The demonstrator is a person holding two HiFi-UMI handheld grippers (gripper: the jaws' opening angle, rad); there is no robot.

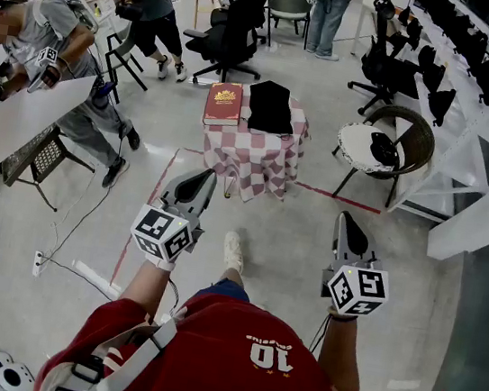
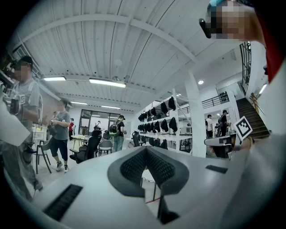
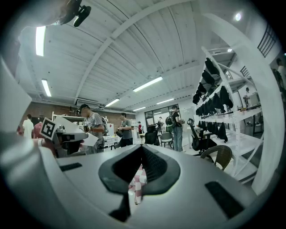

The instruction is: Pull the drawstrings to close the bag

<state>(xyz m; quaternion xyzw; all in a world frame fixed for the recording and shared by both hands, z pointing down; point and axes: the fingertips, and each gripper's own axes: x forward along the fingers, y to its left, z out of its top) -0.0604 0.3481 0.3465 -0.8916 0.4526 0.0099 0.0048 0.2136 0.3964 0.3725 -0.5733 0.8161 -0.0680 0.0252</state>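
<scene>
Bag (image 1: 271, 106), black, probably soft and light, lies on the checked counter (image 1: 271, 167) at 12 o'clock, well apart from the left hand-held gripper (image 1: 199, 181) and right hand-held gripper (image 1: 350, 226), both clenched on nothing; its drawstrings, too small to see, look the place to pinch.

Light: your room is bright, evenly lit by ceiling strip lights (image 2: 106, 82) | Shadows: soft, faint | Glare: tubes blown white | Distortion: your gripper views bulge, corners black | Focus: closest surfaces blurred
</scene>
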